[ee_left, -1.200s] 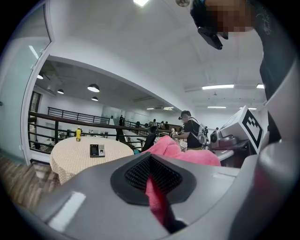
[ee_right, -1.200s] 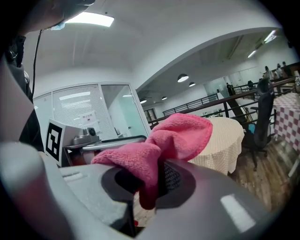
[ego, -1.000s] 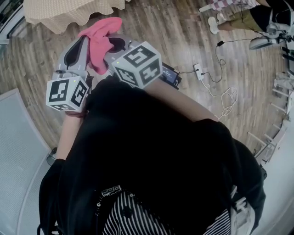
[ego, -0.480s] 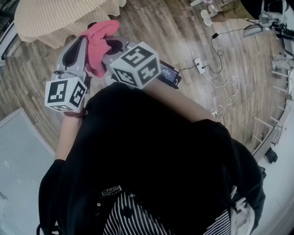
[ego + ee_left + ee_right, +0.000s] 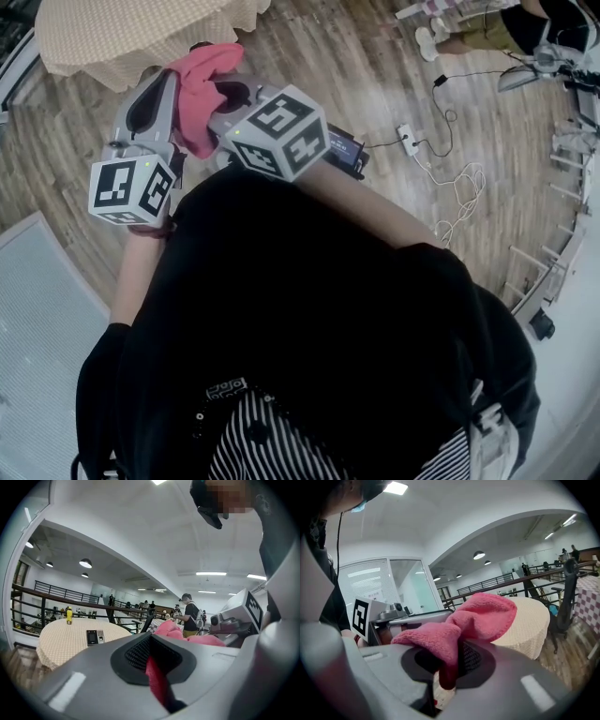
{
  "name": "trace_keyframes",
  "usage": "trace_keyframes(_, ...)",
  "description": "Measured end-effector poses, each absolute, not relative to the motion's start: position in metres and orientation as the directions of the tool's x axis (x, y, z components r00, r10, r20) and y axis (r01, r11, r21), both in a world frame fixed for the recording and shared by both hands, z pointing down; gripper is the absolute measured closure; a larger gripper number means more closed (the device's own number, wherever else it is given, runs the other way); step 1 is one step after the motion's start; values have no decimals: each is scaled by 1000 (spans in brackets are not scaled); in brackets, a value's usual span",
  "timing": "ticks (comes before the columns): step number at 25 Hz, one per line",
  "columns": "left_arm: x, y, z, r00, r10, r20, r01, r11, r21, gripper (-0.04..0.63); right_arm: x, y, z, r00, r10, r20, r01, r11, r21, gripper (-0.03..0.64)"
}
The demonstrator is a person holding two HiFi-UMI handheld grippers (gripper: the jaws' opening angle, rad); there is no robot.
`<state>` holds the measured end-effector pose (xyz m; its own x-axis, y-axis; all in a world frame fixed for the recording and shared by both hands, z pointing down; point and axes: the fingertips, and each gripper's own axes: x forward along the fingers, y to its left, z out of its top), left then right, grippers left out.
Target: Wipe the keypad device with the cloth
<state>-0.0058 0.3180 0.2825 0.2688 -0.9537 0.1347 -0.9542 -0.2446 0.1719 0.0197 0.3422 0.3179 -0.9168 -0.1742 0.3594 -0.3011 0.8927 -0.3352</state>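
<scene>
A pink cloth (image 5: 200, 82) is bunched between my two grippers, which are held up in front of the person's chest. My left gripper (image 5: 167, 86) is shut on one strip of the cloth (image 5: 157, 686). My right gripper (image 5: 223, 94) is shut on another fold of the cloth (image 5: 480, 616). The keypad device (image 5: 95, 637) lies flat on a round table with a cream cover (image 5: 61, 641), well ahead of the left gripper (image 5: 154, 660). In the right gripper view the cloth hides most of the gap at the right gripper (image 5: 447, 667).
A yellow bottle (image 5: 69, 615) stands at the far side of the table (image 5: 122, 33). A power strip with a white cable (image 5: 406, 145) lies on the wooden floor to the right. A pale panel (image 5: 37, 309) is at the left. A person with a backpack (image 5: 191, 616) stands beyond.
Both grippers keep their hold on the cloth and have barely moved. The head view has shifted a little, so more of the covered table shows at the top left.
</scene>
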Motion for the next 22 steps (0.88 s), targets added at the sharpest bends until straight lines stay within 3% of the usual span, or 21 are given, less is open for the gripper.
trace_keyframes(14, -99, 250, 293, 84, -977, 196, -982, -48, 183, 592, -69, 270, 326, -928, 23, 371, -123, 923, -365, 550)
trace_keyframes(22, -135, 160, 280, 46, -983, 175, -983, -13, 183, 592, -108, 181, 318, -940, 56, 336, -75, 928, -366, 550)
